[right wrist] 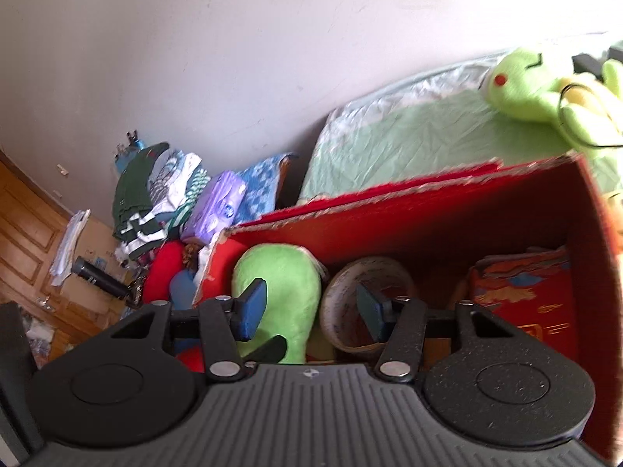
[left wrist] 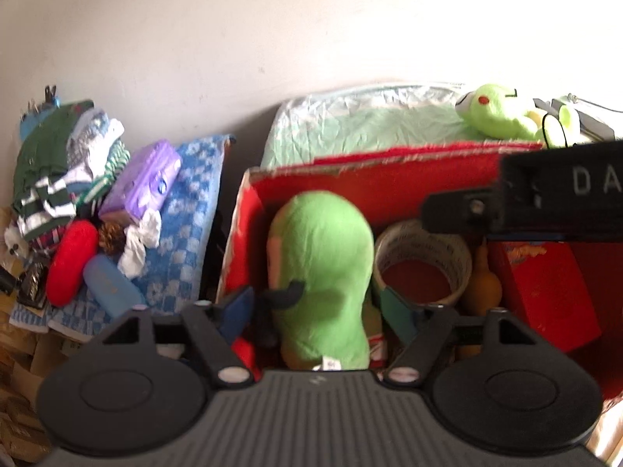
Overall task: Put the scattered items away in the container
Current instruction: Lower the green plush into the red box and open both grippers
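A red cardboard box [left wrist: 373, 190] [right wrist: 428, 225] stands against the bed. Inside it are a green plush toy [left wrist: 323, 272] [right wrist: 280, 292], a roll of tape [left wrist: 422, 260] [right wrist: 370, 295], a yellow gourd-shaped item [left wrist: 483, 284] and a red packet [left wrist: 545, 292] [right wrist: 525, 295]. My left gripper [left wrist: 317, 309] is open with its fingers on either side of the green plush. My right gripper [right wrist: 309, 311] is open above the box, between the plush and the tape roll. The right gripper's body [left wrist: 545, 198] crosses the left wrist view.
A green frog plush [left wrist: 502, 116] [right wrist: 545, 85] lies on the bed [left wrist: 370, 124]. Left of the box, a blue checked towel [left wrist: 187, 225] carries a purple case [left wrist: 144, 183] [right wrist: 216, 206], red item [left wrist: 72, 260], blue case [left wrist: 109, 288], pine cone and folded clothes [left wrist: 58, 167].
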Motion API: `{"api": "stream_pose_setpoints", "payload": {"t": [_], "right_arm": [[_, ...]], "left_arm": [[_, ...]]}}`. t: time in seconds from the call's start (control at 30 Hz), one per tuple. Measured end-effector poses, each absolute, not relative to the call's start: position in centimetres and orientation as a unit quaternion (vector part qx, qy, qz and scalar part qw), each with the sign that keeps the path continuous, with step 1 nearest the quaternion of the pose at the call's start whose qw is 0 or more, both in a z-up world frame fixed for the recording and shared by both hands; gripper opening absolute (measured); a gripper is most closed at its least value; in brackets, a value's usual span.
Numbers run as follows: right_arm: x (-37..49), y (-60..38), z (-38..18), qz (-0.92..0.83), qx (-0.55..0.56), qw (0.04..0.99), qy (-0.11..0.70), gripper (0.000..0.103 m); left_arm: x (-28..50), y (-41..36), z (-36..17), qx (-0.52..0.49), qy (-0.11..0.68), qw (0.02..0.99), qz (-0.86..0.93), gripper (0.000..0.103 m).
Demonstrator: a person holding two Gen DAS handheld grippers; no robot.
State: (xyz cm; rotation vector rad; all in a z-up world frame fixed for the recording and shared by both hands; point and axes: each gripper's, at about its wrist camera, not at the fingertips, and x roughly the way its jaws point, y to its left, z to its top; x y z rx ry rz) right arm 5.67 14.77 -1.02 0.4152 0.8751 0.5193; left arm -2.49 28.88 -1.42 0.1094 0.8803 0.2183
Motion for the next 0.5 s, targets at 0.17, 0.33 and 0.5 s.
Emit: {"api": "stream_pose_setpoints", "payload": {"t": [0.17, 0.33, 0.5], "right_arm": [[5.2, 14.1, -1.0, 0.225, 0.181, 0.864, 0.413, 0.056], [4.9, 14.1, -2.4, 0.211, 0.18, 0.859, 0.431, 0.056], [4.7, 14.2, -3.1, 0.2, 0.173, 0.859, 0.437, 0.056]], "left_arm": [[-2.0, 28.5, -1.8, 0.049, 0.435, 0.894, 0.099, 0.084], [-1.6, 29.2, -2.7, 0.033, 0.456, 0.883, 0.102, 0.077], [-1.7, 29.6, -3.5, 0.023, 0.465, 0.88, 0.097, 0.068]]}}
